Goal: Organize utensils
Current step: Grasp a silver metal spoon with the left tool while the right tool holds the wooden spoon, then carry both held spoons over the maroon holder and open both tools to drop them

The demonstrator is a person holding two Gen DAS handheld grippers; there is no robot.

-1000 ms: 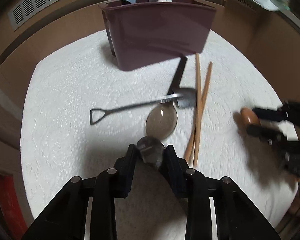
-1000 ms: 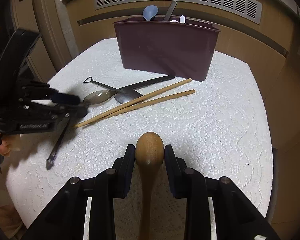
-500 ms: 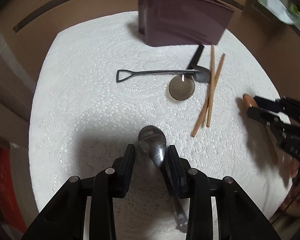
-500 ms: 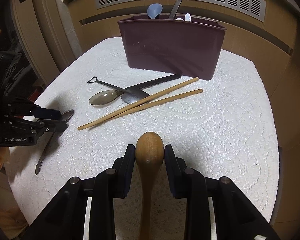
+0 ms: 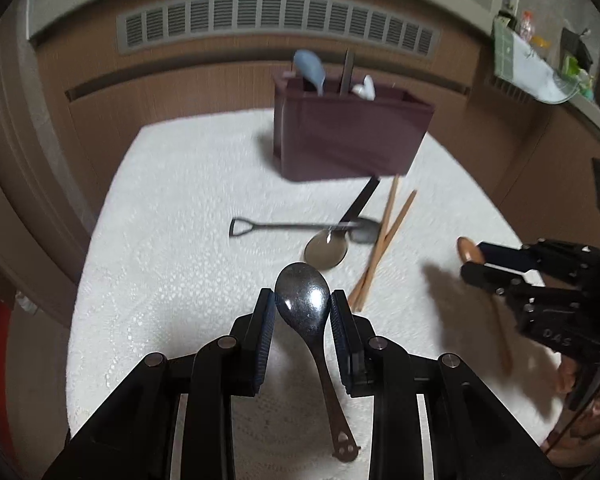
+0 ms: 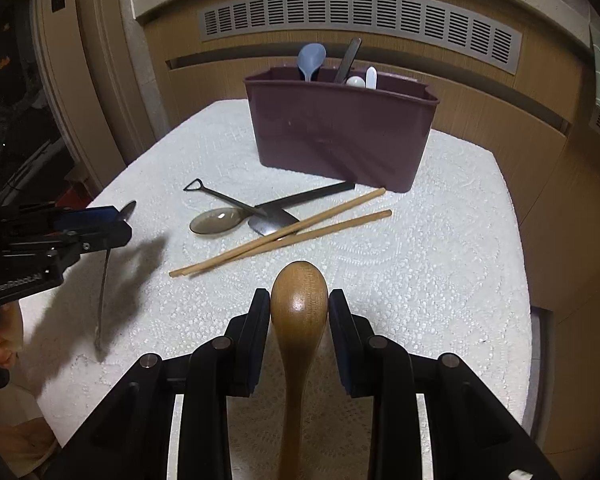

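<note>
You are angling the left gripper (image 5: 302, 305) downward above the table (image 5: 172, 240), its jaws closing on the metal spoon (image 5: 302, 300) lifted between them. You are holding the right gripper (image 6: 299, 304) at a similar downward tilt, narrowly parted and clamped on the wooden spoon (image 6: 299, 300), facing the bin (image 6: 340, 136).

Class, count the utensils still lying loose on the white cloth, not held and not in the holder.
5: two wooden chopsticks crossed, shovel-handled spoon, translucent brown spoon and black-handled utensil, all piled before the maroon holder. None seems hidden.
</note>
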